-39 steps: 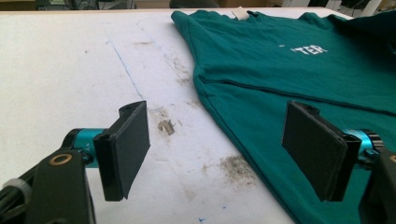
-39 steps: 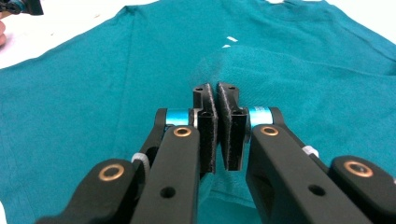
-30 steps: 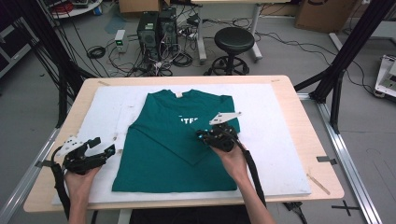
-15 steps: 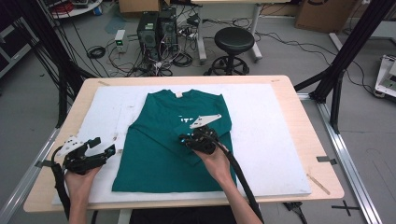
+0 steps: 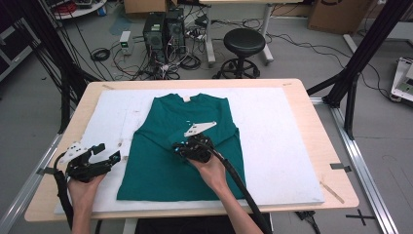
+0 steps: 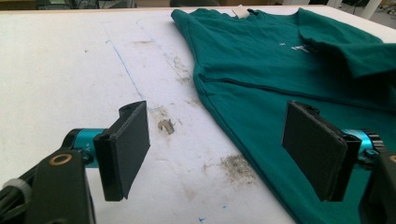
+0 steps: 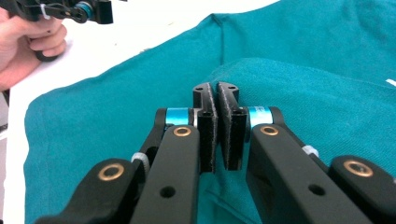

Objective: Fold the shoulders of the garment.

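Note:
A dark green T-shirt (image 5: pixel 165 126) lies flat on the white board, collar toward the far side, with its right side folded in over the chest. My right gripper (image 5: pixel 179 148) rests over the shirt's middle, pointing left. Its jaws (image 7: pixel 216 93) are shut, and a raised fold of the green fabric (image 7: pixel 303 42) bunches around their tips. My left gripper (image 5: pixel 108 152) hovers over bare board just off the shirt's left edge. In the left gripper view its jaws (image 6: pixel 219 140) stand wide open with nothing between them, and the shirt's edge (image 6: pixel 261 60) runs past the right pad.
The white board (image 5: pixel 282 146) covers a wooden table (image 5: pixel 336 161), with bare board to the right of the shirt. Black frame posts (image 5: pixel 360 58) stand at the table's sides. A stool (image 5: pixel 245 44), computer towers (image 5: pixel 163 29) and cables are on the floor behind.
My right gripper has moved left across the shirt, drawing the right side of the fabric over the chest. The left gripper has stayed where it was, still open.

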Demonstrator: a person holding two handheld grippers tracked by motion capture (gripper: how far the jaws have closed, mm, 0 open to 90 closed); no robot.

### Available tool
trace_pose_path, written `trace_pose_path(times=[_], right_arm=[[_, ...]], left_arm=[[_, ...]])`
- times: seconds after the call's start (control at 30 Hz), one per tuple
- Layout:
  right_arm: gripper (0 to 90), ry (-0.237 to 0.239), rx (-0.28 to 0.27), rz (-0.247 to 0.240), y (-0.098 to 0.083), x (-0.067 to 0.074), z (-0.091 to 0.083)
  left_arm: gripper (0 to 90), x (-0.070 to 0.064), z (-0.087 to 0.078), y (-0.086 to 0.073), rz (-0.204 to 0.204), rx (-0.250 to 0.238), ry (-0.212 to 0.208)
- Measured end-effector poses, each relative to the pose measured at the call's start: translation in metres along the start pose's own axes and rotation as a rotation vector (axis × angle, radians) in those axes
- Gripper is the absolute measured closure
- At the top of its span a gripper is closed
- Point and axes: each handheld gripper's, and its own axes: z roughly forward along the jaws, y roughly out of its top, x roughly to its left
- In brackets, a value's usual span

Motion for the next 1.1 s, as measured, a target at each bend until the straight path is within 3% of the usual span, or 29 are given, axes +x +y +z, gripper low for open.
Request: trace_pose_path(times=[0.63, 0.87, 0.93, 0.97, 1.07, 1.1], right_arm=[[86.8, 0.035, 0.038, -0.038, -0.004, 0.01, 0.012], [86.2, 0.047, 0.05, -0.013, -0.007, 0.008, 0.014], [84.1, 0.056, 0.053, -0.015, -0.008, 0.008, 0.014], [72.9, 0.061, 0.056, -0.013, -0.008, 0.008, 0.015], [66.7, 0.055, 0.063, -0.007, -0.008, 0.007, 0.015], [56.8, 0.037, 0.056, 0.004, -0.008, 0.005, 0.015]], left_arm=[[23.6, 0.0, 0.0, 0.0, 0.0, 0.003, -0.001], [23.6, 0.0, 0.0, 0.0, 0.0, 0.004, -0.001], [23.6, 0.0, 0.0, 0.0, 0.0, 0.005, -0.002], [23.6, 0.0, 0.0, 0.0, 0.0, 0.005, -0.001], [23.6, 0.0, 0.0, 0.0, 0.0, 0.005, -0.001], [23.6, 0.0, 0.0, 0.0, 0.0, 0.005, -0.001]])
